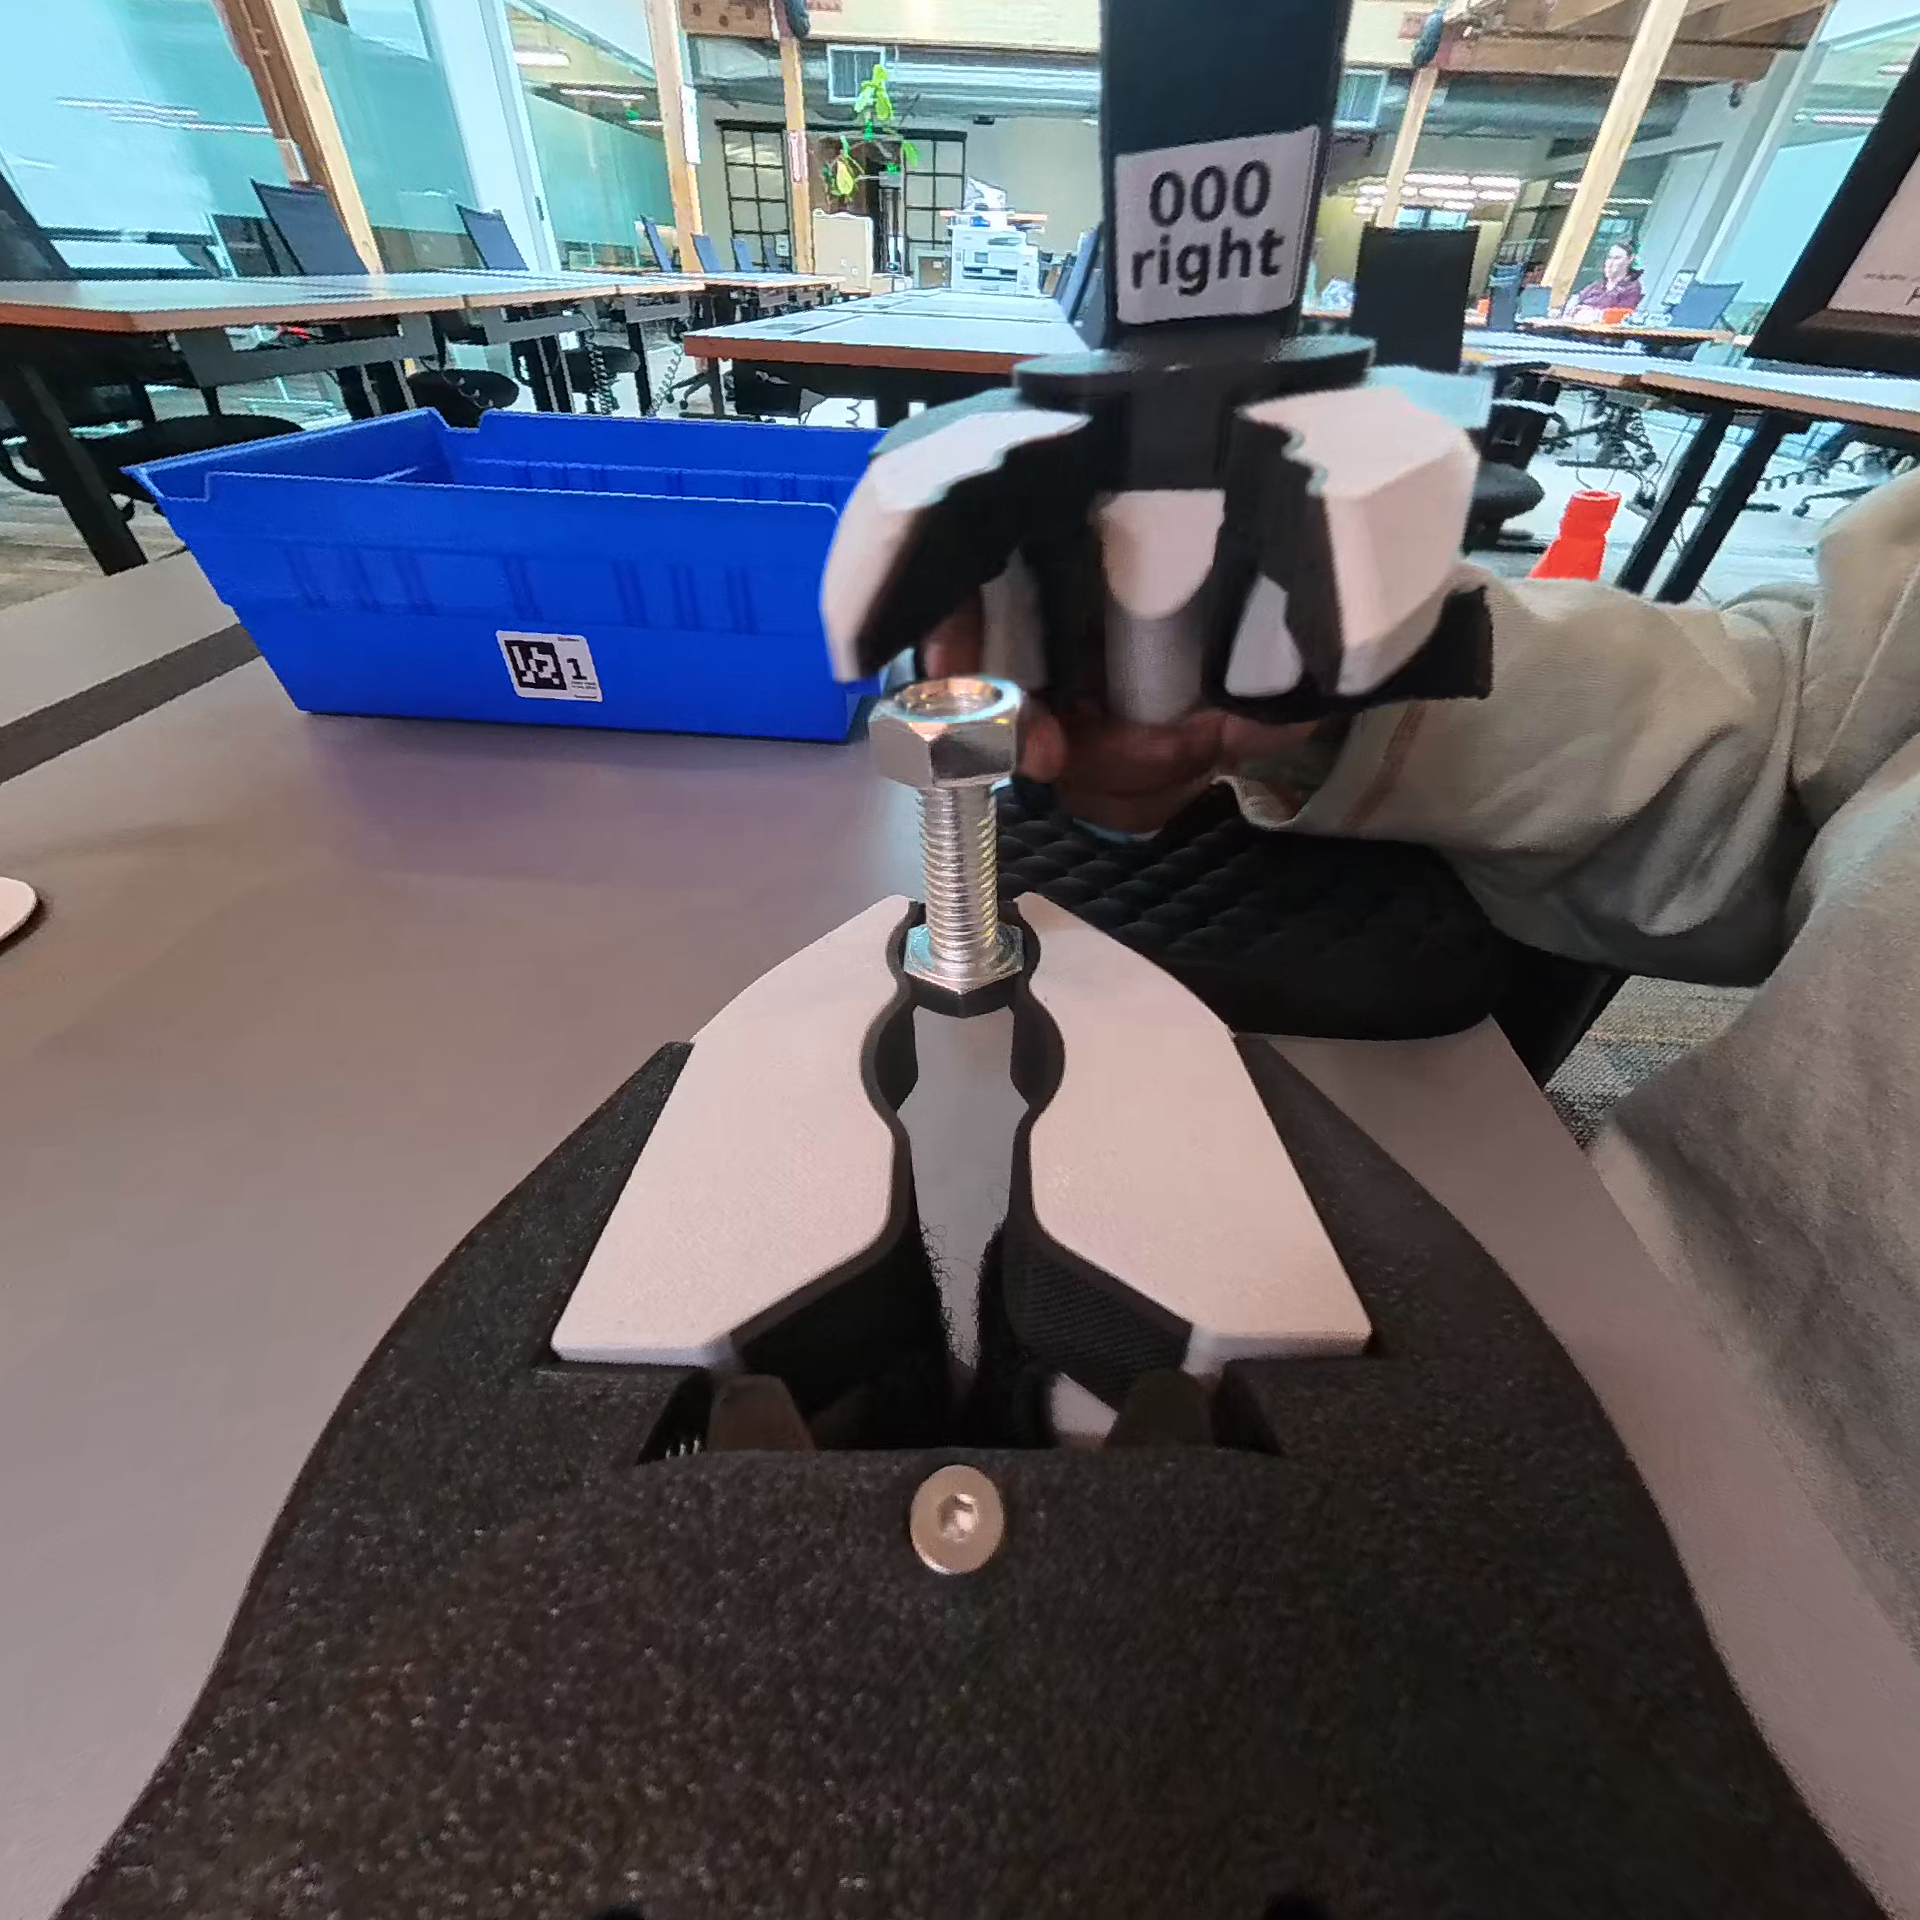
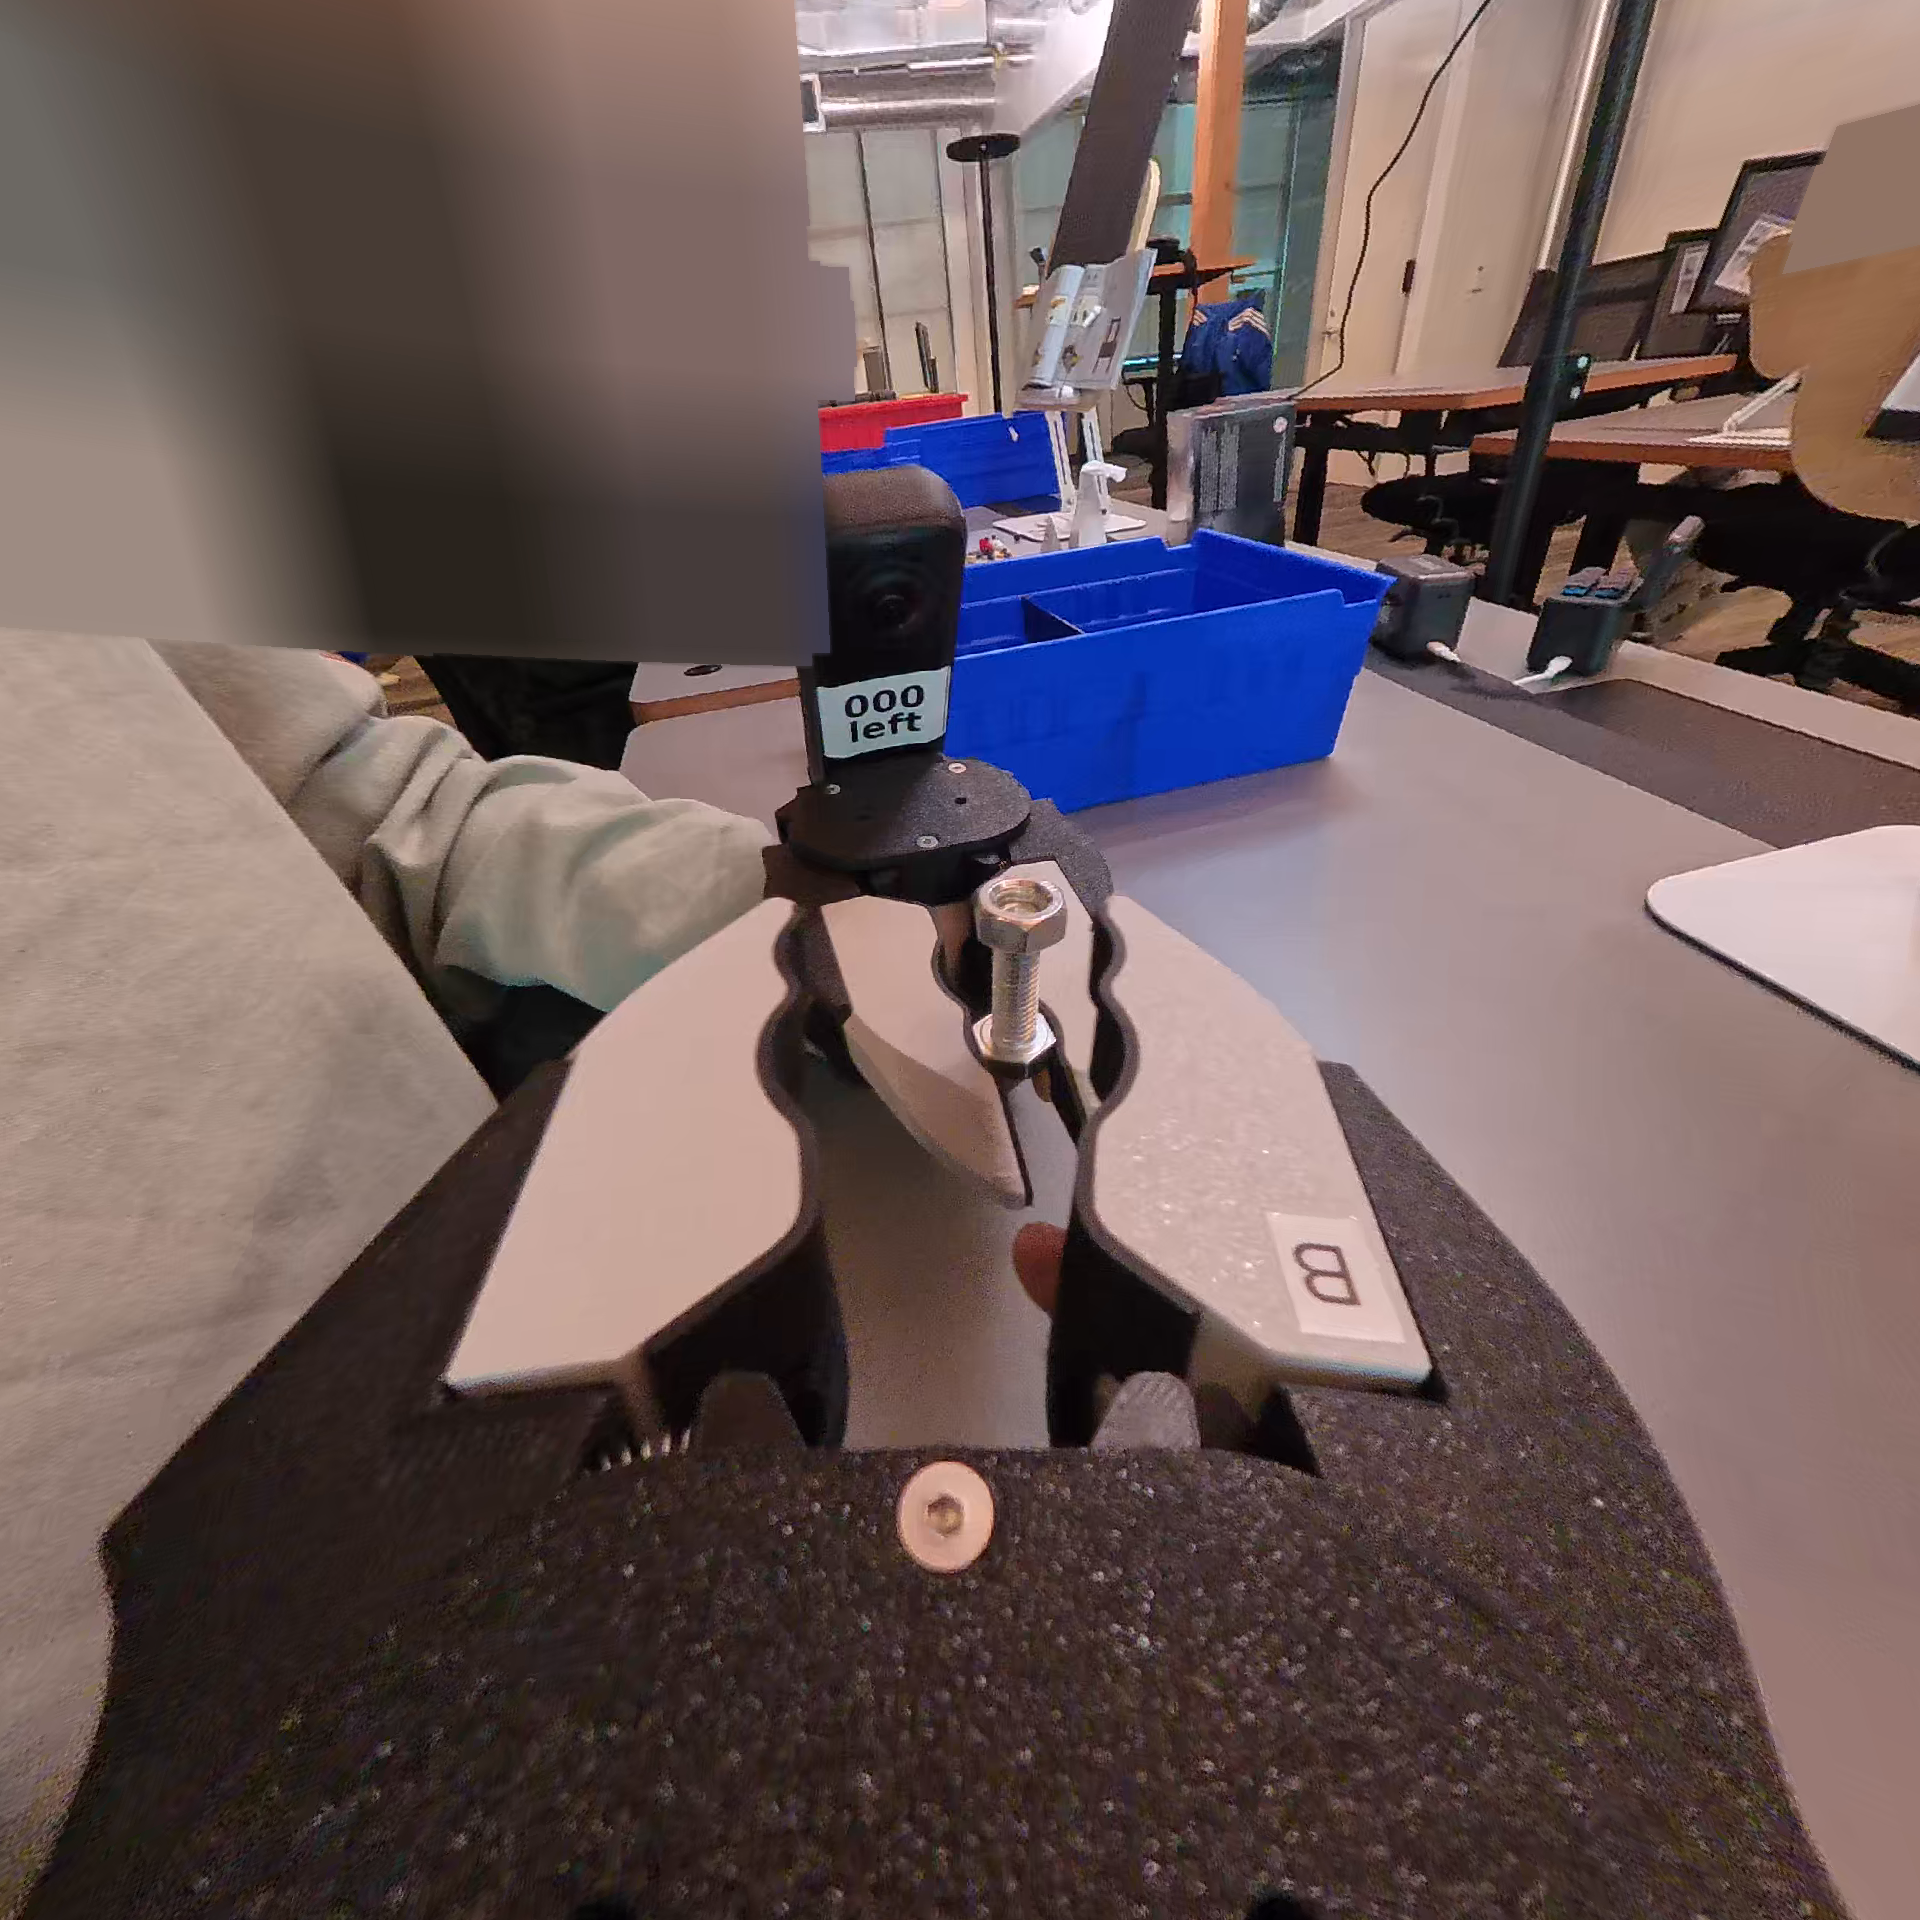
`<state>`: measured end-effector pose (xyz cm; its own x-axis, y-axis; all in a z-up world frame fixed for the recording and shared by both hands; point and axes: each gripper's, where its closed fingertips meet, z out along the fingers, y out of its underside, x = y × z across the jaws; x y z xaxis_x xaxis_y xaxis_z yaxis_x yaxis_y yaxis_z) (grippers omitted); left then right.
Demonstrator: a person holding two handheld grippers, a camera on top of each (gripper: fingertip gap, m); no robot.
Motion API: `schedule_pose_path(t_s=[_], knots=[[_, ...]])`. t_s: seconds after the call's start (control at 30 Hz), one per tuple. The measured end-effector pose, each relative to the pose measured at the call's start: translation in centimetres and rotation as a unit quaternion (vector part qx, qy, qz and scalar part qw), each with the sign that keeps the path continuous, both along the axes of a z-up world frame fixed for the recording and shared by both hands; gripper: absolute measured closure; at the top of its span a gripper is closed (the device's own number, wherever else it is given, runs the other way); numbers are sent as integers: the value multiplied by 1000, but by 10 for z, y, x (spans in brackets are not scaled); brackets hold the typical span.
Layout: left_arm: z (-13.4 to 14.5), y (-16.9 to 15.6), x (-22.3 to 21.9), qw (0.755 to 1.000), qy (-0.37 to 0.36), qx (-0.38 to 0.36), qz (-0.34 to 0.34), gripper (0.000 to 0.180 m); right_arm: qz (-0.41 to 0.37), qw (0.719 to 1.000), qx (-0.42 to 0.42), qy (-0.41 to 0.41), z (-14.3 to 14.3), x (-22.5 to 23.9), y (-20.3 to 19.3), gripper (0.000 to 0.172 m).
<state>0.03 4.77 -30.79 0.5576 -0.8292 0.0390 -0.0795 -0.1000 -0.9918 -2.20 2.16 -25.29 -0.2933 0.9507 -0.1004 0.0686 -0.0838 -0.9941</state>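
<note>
Left gripper (image 1: pixel 961 961) clamping bolt (image 1: pixel 958 894) head, shaft upright, nut (image 1: pixel 943 743) sitting on top. Right gripper (image 2: pixel 1023 956) gaping around nut, untouching. Blue bin (image 1: pixel 520 582) behind bolt; black mat (image 1: pixel 1247 914) beside it.

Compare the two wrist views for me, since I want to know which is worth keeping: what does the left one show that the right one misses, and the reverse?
Only the left wrist view shows the black padded cushion past the table edge and the orange cone. Only the right wrist view shows the white pad on the table and the right gripper open, its fingers either side of the bolt without pressing it. Both show the left gripper shut on the bolt's head, the bolt upright with a nut at its top, the blue bin and the grey table.
</note>
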Motion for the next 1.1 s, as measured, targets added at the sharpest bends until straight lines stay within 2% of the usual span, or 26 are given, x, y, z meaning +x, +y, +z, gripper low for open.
schedule_pose_path(t_s=[0.1, 0.23, 0.47, 0.5, 0.53, 0.57, 0.67, 0.87, 1.1], knots=[[0, -1, 1, 1000, 1, 1, -5, 167, 4, 1000, 8, -5, -5, -11, -3, 104], [-1, -2, 2, 1000, 3, 1, -8, 167, 20, 1000, 10, -7, -6, -19, -10, 103], [1, 0, 0, 1000, -4, -1, -3, 167, 14, 1000, 16, -11, -5, -2, -10, 115], [1, 0, 0, 1000, -3, -1, -2, 167, 14, 1000, 15, -11, -5, 3, -10, 123], [0, 0, -1, 1000, -4, -2, -1, 167, 29, 999, 15, -7, -5, 9, -14, 143], [1, 0, -1, 1000, -6, -3, -1, 167, 38, 999, 12, 2, -2, 14, -17, 151], [1, 0, -1, 1000, -6, -3, -3, 167, 16, 1000, 10, 17, 1, 14, -10, 152], [0, -2, 1, 1000, 1, 0, -7, 167, -5, 1000, 12, 11, -6, -11, -2, 116], [-1, -1, 1, 1000, 6, -2, -7, 167, 29, 999, 20, -3, -11, -26, -16, 111]])
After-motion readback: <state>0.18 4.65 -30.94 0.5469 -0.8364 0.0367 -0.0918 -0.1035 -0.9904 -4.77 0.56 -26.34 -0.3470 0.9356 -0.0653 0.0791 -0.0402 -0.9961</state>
